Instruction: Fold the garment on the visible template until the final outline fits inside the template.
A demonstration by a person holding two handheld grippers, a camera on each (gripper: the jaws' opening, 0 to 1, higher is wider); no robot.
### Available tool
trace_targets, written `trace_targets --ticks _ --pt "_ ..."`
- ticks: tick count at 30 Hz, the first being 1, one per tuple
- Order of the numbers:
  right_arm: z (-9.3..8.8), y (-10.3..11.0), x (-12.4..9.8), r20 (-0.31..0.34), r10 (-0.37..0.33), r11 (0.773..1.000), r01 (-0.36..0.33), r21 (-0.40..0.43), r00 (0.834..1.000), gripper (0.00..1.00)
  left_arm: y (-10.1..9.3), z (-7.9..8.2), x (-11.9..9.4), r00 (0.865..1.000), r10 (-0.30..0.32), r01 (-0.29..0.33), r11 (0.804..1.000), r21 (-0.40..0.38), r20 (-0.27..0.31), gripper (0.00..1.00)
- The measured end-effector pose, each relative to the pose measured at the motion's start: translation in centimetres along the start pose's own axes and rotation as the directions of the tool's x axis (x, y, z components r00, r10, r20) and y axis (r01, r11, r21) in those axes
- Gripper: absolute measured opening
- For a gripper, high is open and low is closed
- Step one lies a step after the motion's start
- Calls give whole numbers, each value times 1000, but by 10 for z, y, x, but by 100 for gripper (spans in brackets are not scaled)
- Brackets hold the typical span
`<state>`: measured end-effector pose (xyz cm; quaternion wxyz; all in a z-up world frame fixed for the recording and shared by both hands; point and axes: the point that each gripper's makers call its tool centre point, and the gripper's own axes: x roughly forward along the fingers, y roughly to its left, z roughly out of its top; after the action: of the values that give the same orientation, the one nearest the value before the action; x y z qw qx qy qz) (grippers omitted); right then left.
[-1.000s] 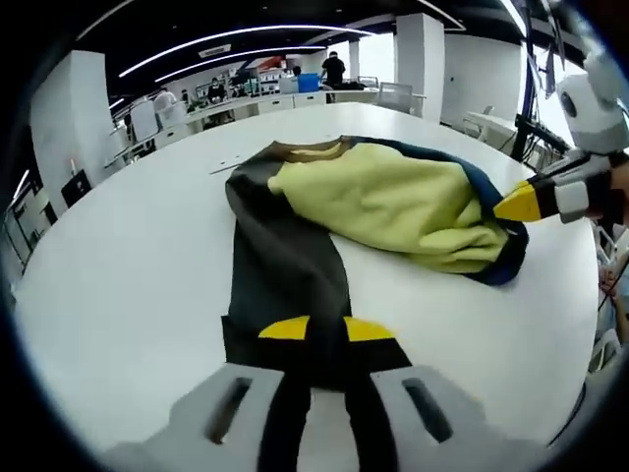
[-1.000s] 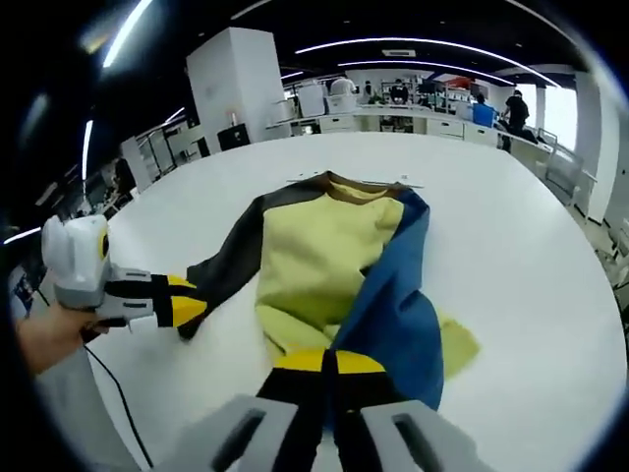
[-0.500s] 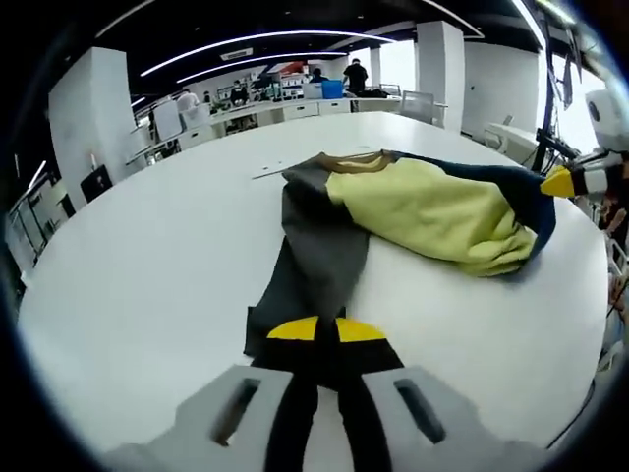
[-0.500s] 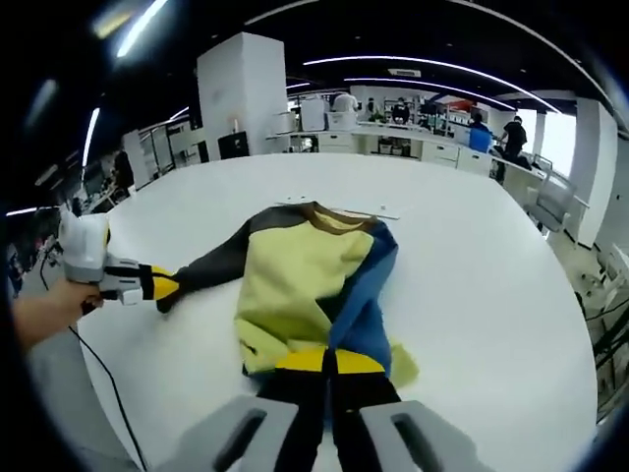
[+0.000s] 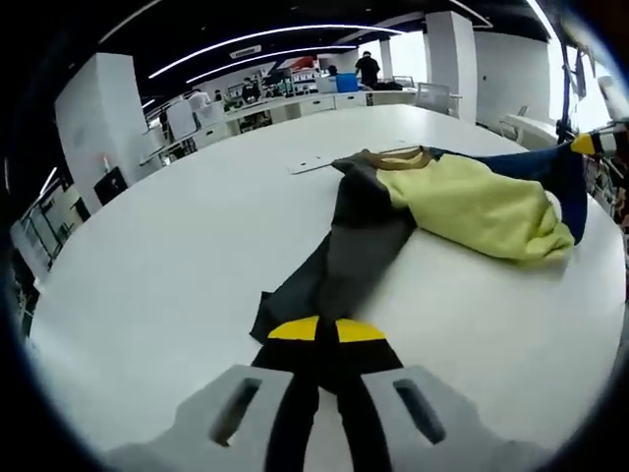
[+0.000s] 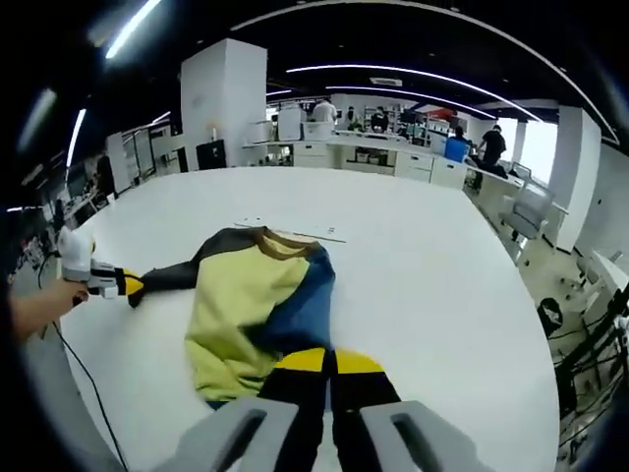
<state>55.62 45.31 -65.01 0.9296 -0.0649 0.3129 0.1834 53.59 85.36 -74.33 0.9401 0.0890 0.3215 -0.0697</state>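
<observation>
Garment: a sweatshirt (image 5: 462,202) with a yellow-green body, a dark grey sleeve (image 5: 339,265) and a blue sleeve (image 6: 300,310); it lies crumpled on the white table (image 5: 177,246), collar toward the far side.
Left gripper (image 5: 326,334): yellow-tipped jaws are pressed together on the cuff end of the dark grey sleeve (no gap shows between the tips). The sleeve runs straight away from the jaws, up and to the right in the left gripper view, to the heaped body.
Right gripper (image 6: 329,362): jaws are closed on the blue sleeve's end, at the near edge of the garment. The yellow-green body lies just beyond and left of the tips in the right gripper view.
Cross views: the right gripper's yellow tip appears at the far right edge of the left gripper view, touching the blue fabric. The left gripper (held by a hand (image 6: 39,307)) appears at the left of the right gripper view, with the grey sleeve stretched to it.
Template: a thin pale strip (image 6: 285,229) lies on the table just beyond the collar; its full outline cannot be made out.
Surroundings: an office with desks (image 6: 393,157) and people in the background.
</observation>
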Motion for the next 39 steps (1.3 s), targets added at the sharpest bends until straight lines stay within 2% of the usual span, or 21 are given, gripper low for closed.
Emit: trace_targets --ticks 4,11,13,14,17,20,21,23,30,39 --pt "2 -20 9 -26 -20 1000 20 12 999 0 7 -2 4 1000 21 -21 1000 9 -17 1" --pt "6 -58 25 -70 -72 997 71 -15 995 0 20 0 8 999 41 -41 999 -5 -21 1" --pt "4 -68 30 -89 -89 996 86 -31 992 0 26 -2 8 998 56 -57 998 -11 -32 1" --pt "-1 -73 33 -117 -83 997 83 -10 990 0 28 -3 8 997 62 -63 998 -23 -35 1" --pt "-4 -86 40 -133 -87 996 89 10 987 0 35 -4 6 996 79 -80 995 -51 -29 1" --pt "-9 -100 47 -158 -110 994 109 -11 981 0 41 -6 4 994 101 -102 993 -50 -35 1" --pt "-11 -103 49 -165 -115 993 114 -15 980 0 43 -7 4 994 104 -106 993 -50 -37 1" --pt "-17 -107 53 -193 -104 993 111 28 976 0 46 -8 2 993 113 -115 992 -53 -41 1" --pt "-24 -126 62 -227 -144 989 147 -2 963 0 61 -14 -6 986 159 -161 986 -33 -52 1" --pt "-27 -150 64 -265 -191 981 189 -33 945 0 83 -23 -17 975 211 -215 975 -63 -66 1"
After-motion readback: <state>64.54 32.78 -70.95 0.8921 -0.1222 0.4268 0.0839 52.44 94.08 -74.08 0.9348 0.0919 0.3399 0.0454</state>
